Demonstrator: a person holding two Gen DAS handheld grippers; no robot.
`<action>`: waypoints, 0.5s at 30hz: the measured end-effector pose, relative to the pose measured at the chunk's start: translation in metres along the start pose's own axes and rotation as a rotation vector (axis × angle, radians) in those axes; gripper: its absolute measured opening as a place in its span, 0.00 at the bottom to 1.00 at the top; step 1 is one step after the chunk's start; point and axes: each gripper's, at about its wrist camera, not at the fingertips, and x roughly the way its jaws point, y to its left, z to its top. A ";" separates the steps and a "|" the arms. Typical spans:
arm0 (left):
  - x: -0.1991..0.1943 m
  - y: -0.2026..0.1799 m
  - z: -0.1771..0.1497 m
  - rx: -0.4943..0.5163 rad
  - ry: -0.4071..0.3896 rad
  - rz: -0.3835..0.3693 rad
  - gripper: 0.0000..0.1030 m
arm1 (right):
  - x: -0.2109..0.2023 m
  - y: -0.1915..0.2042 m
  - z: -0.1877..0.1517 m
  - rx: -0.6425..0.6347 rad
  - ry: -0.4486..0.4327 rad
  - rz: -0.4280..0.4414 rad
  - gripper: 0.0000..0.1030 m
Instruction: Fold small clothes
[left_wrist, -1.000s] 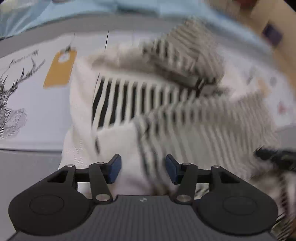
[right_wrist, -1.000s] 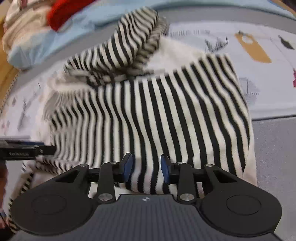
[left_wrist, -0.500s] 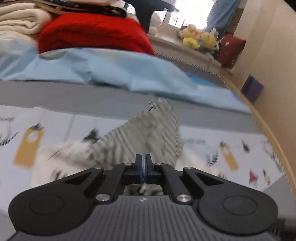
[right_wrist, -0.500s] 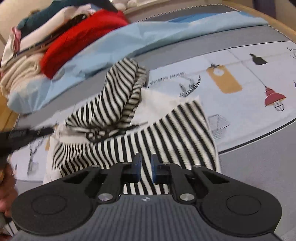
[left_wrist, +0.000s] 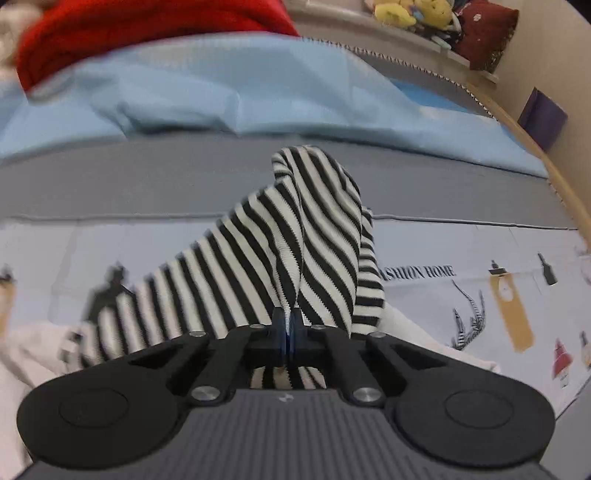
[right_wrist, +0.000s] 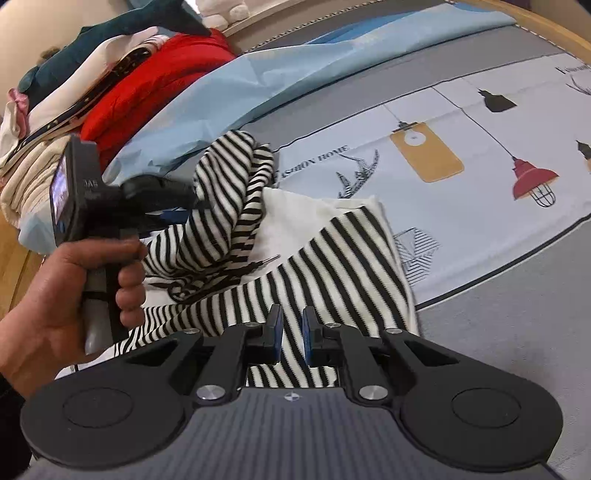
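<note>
A black-and-white striped garment (right_wrist: 332, 266) with a white part lies on a printed sheet (right_wrist: 480, 122). My left gripper (left_wrist: 290, 325) is shut on a fold of the striped garment (left_wrist: 295, 236) and holds it raised, so the cloth stands up in a peak. In the right wrist view the left gripper (right_wrist: 184, 210) shows at the left, held by a hand, with the striped sleeve hanging from it. My right gripper (right_wrist: 291, 330) hovers over the garment's near striped edge with its jaws a narrow gap apart and nothing between them.
A light blue cloth (left_wrist: 229, 85) lies behind the garment. A pile of clothes with a red item (right_wrist: 155, 77) is at the back left. Soft toys (left_wrist: 417, 14) sit on a ledge. The wooden bed edge (left_wrist: 569, 199) curves at the right.
My left gripper closed on the striped cloth and lifted it up off the sheet. My right gripper narrowed its jaws and pulled back, staying over the garment's near edge.
</note>
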 end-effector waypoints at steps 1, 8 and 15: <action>-0.015 0.002 -0.001 0.017 -0.042 0.001 0.01 | -0.001 -0.001 0.001 0.003 -0.003 0.001 0.12; -0.190 0.032 -0.081 0.264 -0.341 -0.184 0.01 | -0.003 -0.006 0.003 0.047 -0.032 -0.014 0.12; -0.221 0.099 -0.202 0.327 -0.064 -0.247 0.21 | -0.003 -0.001 0.001 0.089 -0.065 -0.016 0.12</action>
